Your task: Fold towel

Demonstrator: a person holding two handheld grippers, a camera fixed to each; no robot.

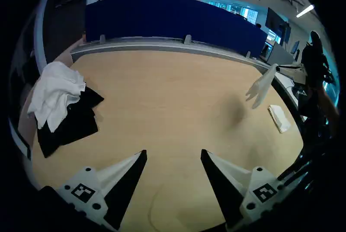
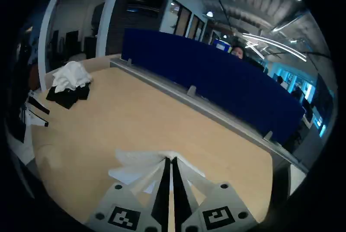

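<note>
Towel (image 2: 129,165) hanging from the right gripper (image 2: 171,159), fingers pressing together on a bunched edge, loose cloth spilling to both sides of them. Left gripper (image 1: 173,152) hovering low over the worktop (image 1: 173,89), fingers spreading wide and holding nothing. From the left gripper view, dangling well ahead and off to the right, long axis running up and down with a slight lean, lower end floating clear of the wood and throwing a shadow beside it. Judging the next move as hinging on that: reaching the spread fingers forward and rightward to catch a free corner, for stretching both ends out. Plenty of bare wood lying between for laying it flat. Worth keeping away from the folded white cloth (image 1: 279,118) near the right rim, just beside the hanging end, and from the pile of white and black cloths (image 1: 58,98) at the far left. Blue divider (image 1: 173,20) closing off the back edge.
</note>
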